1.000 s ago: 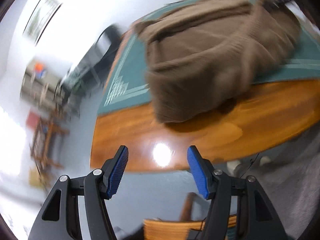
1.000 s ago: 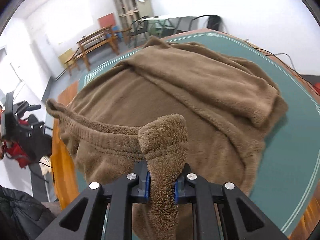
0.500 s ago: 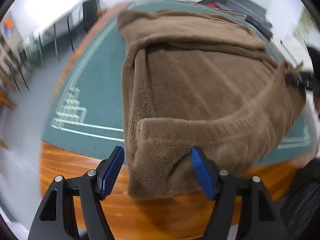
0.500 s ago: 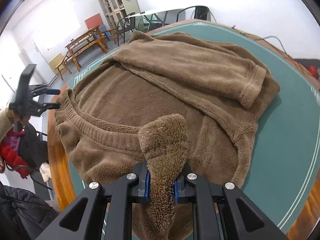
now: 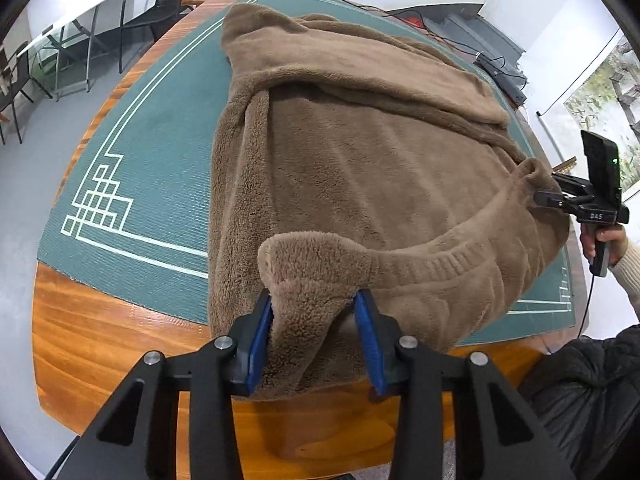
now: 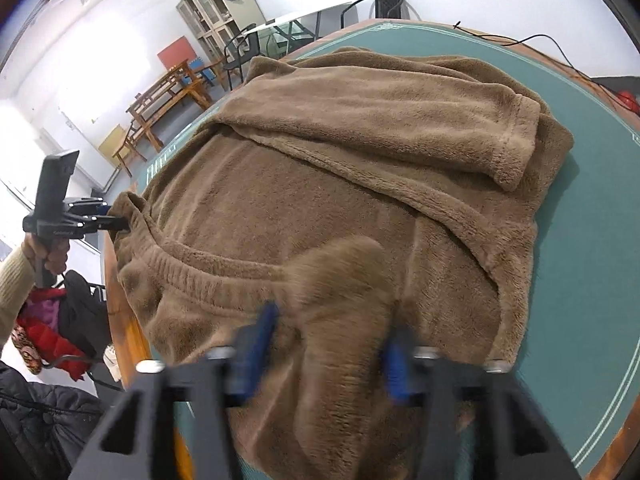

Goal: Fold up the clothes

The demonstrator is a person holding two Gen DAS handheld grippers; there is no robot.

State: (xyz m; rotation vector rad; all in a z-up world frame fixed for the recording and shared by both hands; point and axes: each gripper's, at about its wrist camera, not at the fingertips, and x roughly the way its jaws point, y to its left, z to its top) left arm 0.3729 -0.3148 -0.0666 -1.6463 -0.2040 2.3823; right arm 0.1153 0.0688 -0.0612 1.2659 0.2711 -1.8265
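Sweater (image 5: 360,152) on worktop (image 5: 112,344): sleeve folded across upper frame; waistband fold pending. Left tongs (image 5: 316,336) grasping hem corner; right tongs (image 6: 324,352) blurred, spread wide, seemingly released.

Left gripper (image 5: 314,334) jaws half-closed on fabric; right gripper (image 6: 324,350) jaws spread, blurred.

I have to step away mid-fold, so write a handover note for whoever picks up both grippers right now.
Left gripper: closed on a bunched corner of the brown fleece sweater at its ribbed hem.
Right gripper: blurred, jaws wide apart, with the other hem corner lying between them, apparently unclamped.
The sweater lies on the green mat on the wooden table.
Done: one sleeve is folded across the body.
Left: grip the right corner, probably carry the hem to the far end, then square up.
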